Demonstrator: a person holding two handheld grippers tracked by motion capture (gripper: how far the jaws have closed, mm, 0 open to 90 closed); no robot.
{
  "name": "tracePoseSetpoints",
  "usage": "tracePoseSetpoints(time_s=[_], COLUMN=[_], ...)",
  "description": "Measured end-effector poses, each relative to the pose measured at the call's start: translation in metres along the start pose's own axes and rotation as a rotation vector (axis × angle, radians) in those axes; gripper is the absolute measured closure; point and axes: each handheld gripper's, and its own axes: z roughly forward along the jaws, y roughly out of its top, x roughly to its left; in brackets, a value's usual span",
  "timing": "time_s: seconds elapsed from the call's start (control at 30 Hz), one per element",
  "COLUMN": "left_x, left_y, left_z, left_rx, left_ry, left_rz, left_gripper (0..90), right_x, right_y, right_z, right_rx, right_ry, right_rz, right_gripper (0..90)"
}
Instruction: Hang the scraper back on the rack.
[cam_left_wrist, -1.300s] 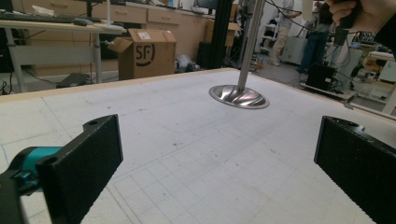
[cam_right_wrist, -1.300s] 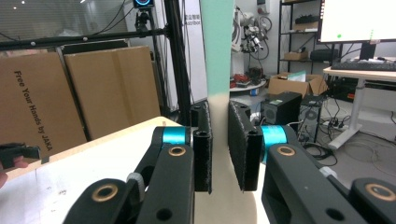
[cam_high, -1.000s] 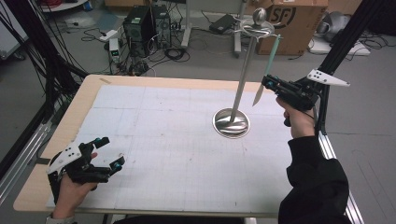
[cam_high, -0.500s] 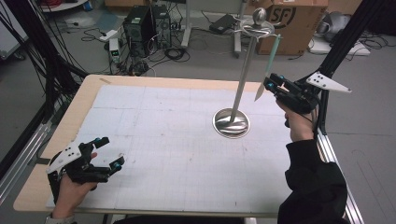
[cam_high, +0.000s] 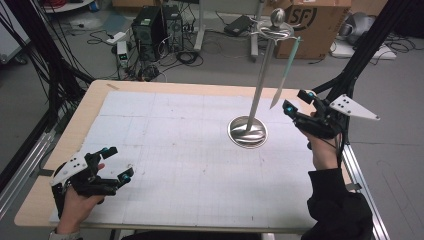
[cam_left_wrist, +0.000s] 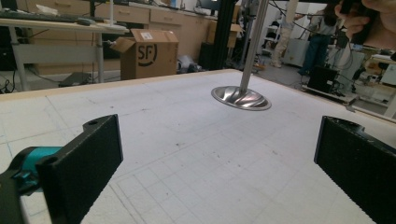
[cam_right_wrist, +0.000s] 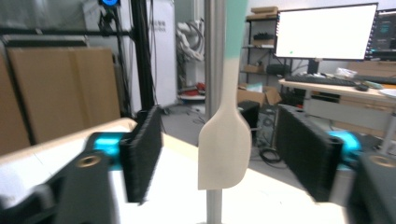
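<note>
High view, spatula: a slim spatula with a mint-green handle and pale cream blade hangs from the hooks of a tall silver metal stand at the table's two o'clock.
High view, right gripper: its jaws have just been opening, tips just beside the blade's lower end.
High view, left gripper: resting at seven o'clock on the white gridded table mat, jaws spread.
Left gripper view: both black pads wide apart, nothing between them; the stand's round base sits at twelve o'clock.
Right gripper view: the blade hangs free between parted pads, untouched.
Handling: looks light and smooth, probably flexible at the blade; it could swing on its hook. The stiffer neck above the blade seems the better hold.
</note>
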Motion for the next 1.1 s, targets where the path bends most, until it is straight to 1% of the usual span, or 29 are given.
tracePoseSetpoints(time_s=[0.03,0.07,0.1,0.13,0.17,0.23,0.27,0.3,0.33,0.4,0.5,0.57,0.6,0.63,0.67,0.7,0.73,0.77,0.83,0.9,0.93,0.97,1.1], left_x=[0.000,-0.001,-0.001,-0.001,-0.001,-0.001,-0.001,-0.001,-0.001,-0.002,-0.002,-0.003,-0.003,-0.003,-0.003,-0.003,-0.004,-0.004,-0.004,-0.005,-0.005,-0.005,-0.005], left_y=[0.000,0.000,0.000,0.001,0.001,0.001,0.002,0.002,0.002,0.002,0.002,0.003,0.003,0.003,0.003,0.003,0.003,0.003,0.003,0.003,0.003,0.003,0.003], left_z=[0.000,0.001,0.001,0.001,0.001,0.001,0.001,0.002,0.003,0.004,0.004,0.005,0.005,0.005,0.006,0.006,0.006,0.006,0.007,0.007,0.008,0.008,0.008], left_rx=[-0.004,-0.010,-0.011,-0.012,-0.017,-0.027,-0.029,-0.031,-0.032,-0.030,-0.030,-0.034,-0.034,-0.033,-0.030,-0.031,-0.032,-0.032,-0.033,-0.029,-0.029,-0.027,-0.023], left_ry=[-0.004,-0.004,-0.005,-0.005,-0.007,-0.006,-0.007,-0.011,-0.013,-0.012,-0.017,-0.017,-0.021,-0.020,-0.024,-0.024,-0.023,-0.024,-0.023,-0.025,-0.025,-0.025,-0.027], left_rz=[0.000,0.000,-0.001,0.000,0.012,0.012,0.014,0.013,0.013,0.014,0.017,0.015,0.017,0.018,0.019,0.021,0.019,0.020,0.020,0.021,0.020,0.022,0.024], left_gripper=[1.7,1.7,1.7,1.7,1.7,1.7,1.7,1.7,1.7,1.7,1.7,1.7,1.7,1.7,1.7,1.7,1.7,1.7,1.7,1.7,1.7,1.7,1.7], right_x=[0.003,0.009,0.009,0.012,0.019,0.021,0.024,0.026,0.029,0.034,0.040,0.042,0.043,0.043,0.043,0.043,0.043,0.044,0.046,0.048,0.048,0.049,0.051], right_y=[-0.002,-0.006,-0.006,-0.008,-0.013,-0.015,-0.018,-0.019,-0.022,-0.028,-0.039,-0.046,-0.053,-0.058,-0.062,-0.068,-0.072,-0.075,-0.083,-0.090,-0.094,-0.099,-0.110], right_z=[-0.001,-0.002,-0.002,-0.002,-0.002,-0.003,-0.003,-0.004,-0.004,-0.007,-0.008,-0.008,-0.007,-0.006,-0.006,-0.006,-0.006,-0.007,-0.009,-0.009,-0.009,-0.009,-0.010], right_rx=[0.007,0.024,0.024,0.028,0.038,0.044,0.048,0.053,0.049,0.041,0.044,0.058,0.065,0.082,0.094,0.097,0.096,0.099,0.099,0.112,0.127,0.143,0.178], right_ry=[-0.022,-0.036,-0.036,-0.038,-0.043,-0.038,-0.028,-0.028,-0.022,-0.003,0.008,0.010,0.009,0.018,0.023,0.027,0.030,0.038,0.060,0.078,0.089,0.101,0.139], right_rz=[-0.009,0.003,0.003,0.004,0.007,0.008,0.010,0.011,0.004,0.017,0.030,0.028,0.029,0.048,0.055,0.053,0.061,0.069,0.068,0.054,0.046,0.048,0.061], right_gripper=[16.6,8.8,8.8,5.6,0.2,0.2,0.2,0.2,0.2,0.2,0.2,0.2,0.2,0.2,0.2,0.2,0.2,0.2,0.3,0.3,0.3,0.3,0.3])
